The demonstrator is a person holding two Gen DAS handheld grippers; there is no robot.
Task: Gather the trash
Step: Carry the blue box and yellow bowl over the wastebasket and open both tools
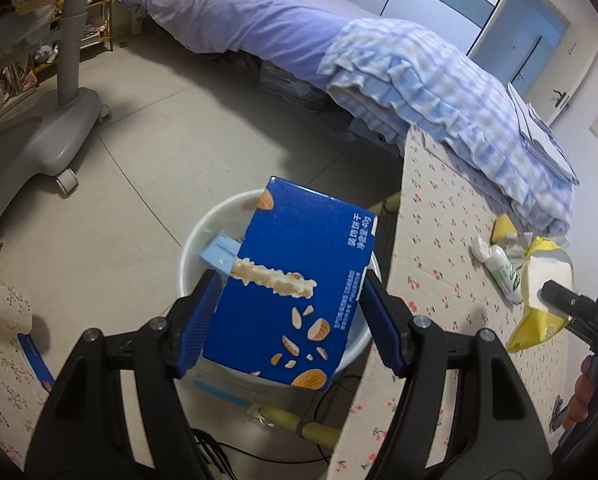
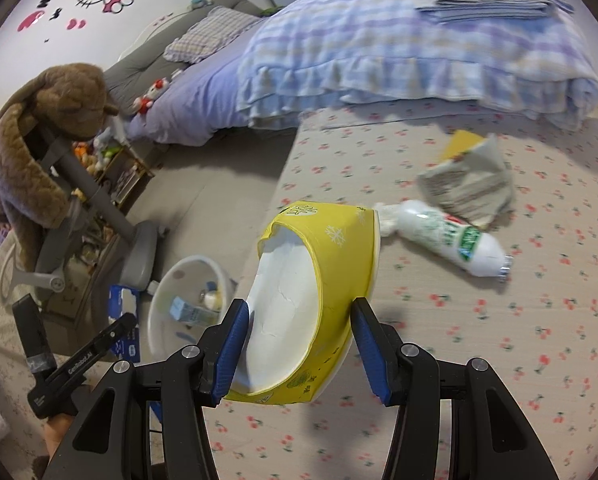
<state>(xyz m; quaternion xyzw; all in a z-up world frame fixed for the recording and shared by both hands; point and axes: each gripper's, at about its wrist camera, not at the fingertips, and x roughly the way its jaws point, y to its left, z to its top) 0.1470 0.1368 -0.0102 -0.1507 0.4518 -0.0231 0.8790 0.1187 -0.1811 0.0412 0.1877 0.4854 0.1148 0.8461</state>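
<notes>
While left hand-held gripper (image 1: 289, 304) clamps blue box (image 1: 295, 280), right (image 2: 295, 344) grips yellow bowl (image 2: 323, 264)

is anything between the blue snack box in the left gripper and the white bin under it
Nothing visible blocks it. The blue snack box hangs in the left gripper right above the open white bin. Inside the bin there is only a light blue carton low down, and the table edge lies off to the right.

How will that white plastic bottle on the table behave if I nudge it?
The white bottle lies on its side on the cloth-covered table, so it will probably roll. It looks empty, so likely light. The smooth plastic may slip between fingers.
</notes>
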